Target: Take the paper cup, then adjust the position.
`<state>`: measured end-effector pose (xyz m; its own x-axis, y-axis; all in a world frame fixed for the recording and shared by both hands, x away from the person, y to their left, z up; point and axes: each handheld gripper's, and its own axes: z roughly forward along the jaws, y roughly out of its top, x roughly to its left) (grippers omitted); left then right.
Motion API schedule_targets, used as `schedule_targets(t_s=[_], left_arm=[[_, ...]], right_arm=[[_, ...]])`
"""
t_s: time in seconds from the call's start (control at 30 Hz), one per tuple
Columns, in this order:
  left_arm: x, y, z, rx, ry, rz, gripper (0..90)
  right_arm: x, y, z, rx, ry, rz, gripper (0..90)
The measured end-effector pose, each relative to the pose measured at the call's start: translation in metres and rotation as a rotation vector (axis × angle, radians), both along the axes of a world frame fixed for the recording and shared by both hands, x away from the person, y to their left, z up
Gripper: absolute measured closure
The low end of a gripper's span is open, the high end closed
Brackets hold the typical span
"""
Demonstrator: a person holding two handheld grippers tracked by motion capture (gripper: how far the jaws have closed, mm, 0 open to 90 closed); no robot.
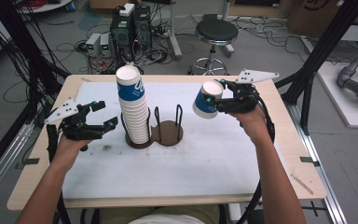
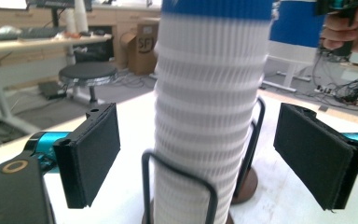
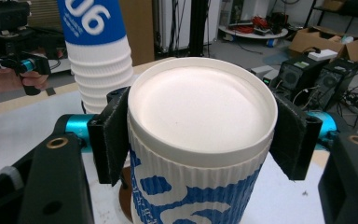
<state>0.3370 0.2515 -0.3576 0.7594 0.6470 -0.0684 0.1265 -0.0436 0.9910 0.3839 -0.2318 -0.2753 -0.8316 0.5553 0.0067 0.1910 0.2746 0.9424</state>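
The high view looked forward and down from above the person's side of the table (image 1: 261, 177), far enough to take in the whole top and the floor behind. The left gripper view sat low and very close to the cup stack (image 2: 209, 116), facing it level from its left. The right gripper view looked along its jaws at a held cup (image 3: 200, 121) pressed close, with the cup stack (image 3: 98, 51) behind. All three views shared that stack (image 1: 133, 105).

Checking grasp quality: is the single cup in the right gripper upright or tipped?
Tipped. In the high view the cup lies sideways in the right gripper, held above the table; the right gripper view shows both pads pressed on its sides.
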Motion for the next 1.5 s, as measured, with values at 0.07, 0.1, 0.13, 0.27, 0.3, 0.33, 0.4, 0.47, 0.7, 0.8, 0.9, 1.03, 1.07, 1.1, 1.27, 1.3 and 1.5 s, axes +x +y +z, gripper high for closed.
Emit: schedule_targets(t_s=[0.07,0.1,0.13,0.27,0.3,0.33,0.4,0.47,0.7,0.8,0.9,1.03,1.07,1.1,1.27,1.3,1.5], left_arm=[[0.001,0.001,-0.004,0.033,0.015,0.009,14.4],[0.001,0.001,-0.005,0.047,0.015,0.016,14.4],[0.001,0.003,-0.006,0.043,0.015,0.013,14.4],[-0.001,0.003,-0.008,0.041,0.017,0.012,14.4],[-0.003,0.002,-0.008,0.032,0.017,0.010,14.4],[-0.004,0.001,-0.008,0.028,0.020,0.002,14.4],[-0.005,-0.001,-0.008,0.031,0.016,-0.011,14.5],[-0.005,-0.003,-0.007,0.029,0.013,-0.023,14.5],[-0.009,-0.011,-0.006,0.024,0.009,-0.064,14.5],[-0.011,-0.014,-0.004,0.023,-0.001,-0.098,14.5],[-0.013,-0.019,-0.003,0.015,-0.003,-0.143,14.5],[-0.019,-0.030,-0.001,-0.002,0.002,-0.223,14.6],[-0.021,-0.034,0.000,0.002,0.005,-0.243,14.6],[-0.023,-0.040,0.001,0.008,0.004,-0.262,14.5],[-0.028,-0.069,0.004,-0.017,0.008,-0.352,14.5],[-0.028,-0.075,0.005,-0.015,0.004,-0.365,14.5],[-0.022,-0.110,0.001,0.004,0.017,-0.410,14.5]], right_arm=[[-0.001,-0.001,-0.005,-0.001,-0.005,-0.007,30.9],[-0.004,-0.003,-0.015,0.003,0.008,-0.015,31.0],[-0.005,-0.003,-0.020,-0.005,0.009,-0.021,31.0],[-0.008,0.000,-0.033,-0.010,0.010,-0.024,30.9],[-0.009,0.001,-0.036,-0.016,0.013,-0.027,30.9],[-0.010,0.002,-0.038,-0.016,0.013,-0.028,30.9],[-0.013,0.004,-0.041,-0.019,0.016,-0.021,30.8],[-0.014,0.005,-0.042,-0.019,0.012,-0.017,30.8],[-0.024,0.012,-0.041,-0.016,-0.005,0.020,30.7],[-0.027,0.015,-0.042,-0.019,-0.014,0.027,30.6],[-0.029,0.016,-0.043,-0.015,-0.010,0.032,30.6],[-0.032,0.019,-0.046,-0.030,0.001,0.047,30.6],[-0.032,0.019,-0.046,-0.030,0.001,0.047,30.6],[-0.033,0.019,-0.046,-0.030,0.003,0.054,30.6],[-0.039,0.024,-0.043,-0.022,0.003,0.103,30.6],[-0.040,0.025,-0.043,-0.022,0.005,0.114,30.6],[-0.044,0.036,-0.040,-0.018,0.005,0.167,30.7]])
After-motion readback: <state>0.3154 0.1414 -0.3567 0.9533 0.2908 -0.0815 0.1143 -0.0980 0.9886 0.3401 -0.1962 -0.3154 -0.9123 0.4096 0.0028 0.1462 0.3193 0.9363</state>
